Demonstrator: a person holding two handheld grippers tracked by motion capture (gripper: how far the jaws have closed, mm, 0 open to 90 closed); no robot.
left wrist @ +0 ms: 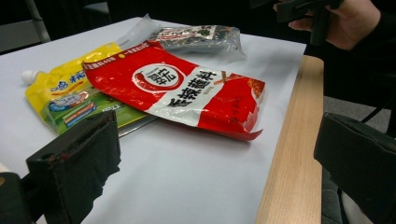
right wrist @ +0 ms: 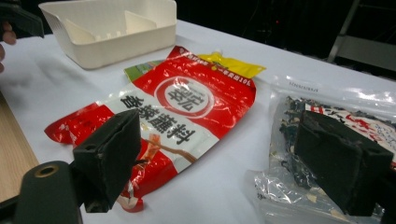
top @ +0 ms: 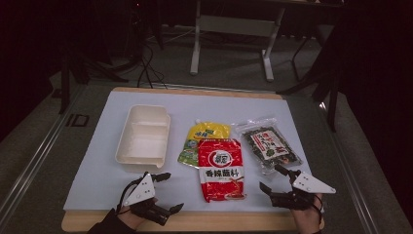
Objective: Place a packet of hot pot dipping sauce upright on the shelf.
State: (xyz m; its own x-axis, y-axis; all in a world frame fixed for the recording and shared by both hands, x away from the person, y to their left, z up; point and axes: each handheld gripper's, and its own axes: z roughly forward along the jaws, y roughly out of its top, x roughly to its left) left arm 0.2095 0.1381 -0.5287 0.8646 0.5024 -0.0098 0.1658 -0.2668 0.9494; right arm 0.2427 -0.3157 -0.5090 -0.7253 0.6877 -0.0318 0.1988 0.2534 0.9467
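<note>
A red packet [top: 221, 168] with white lettering lies flat in the middle of the white mat [top: 97, 185], partly over a yellow pouch [top: 209, 132]. To its right lies a clear bag of dark dried food [top: 267, 144]. My left gripper [top: 170, 192] rests near the front edge, left of the red packet [left wrist: 187, 91], open with nothing between its jaws. My right gripper [top: 272, 179] sits at the front right, open and holding nothing. In its own view the right gripper [right wrist: 224, 163] looks over the red packet [right wrist: 187, 107], one jaw in front of the clear bag [right wrist: 289, 186].
A cream divided tray [top: 143, 136] stands at the mat's left. The wooden table edge [top: 204, 222] runs along the front. Beyond the table are a dark floor, cables and a white stand [top: 234, 29]. Bare mat lies between the tray and my left gripper.
</note>
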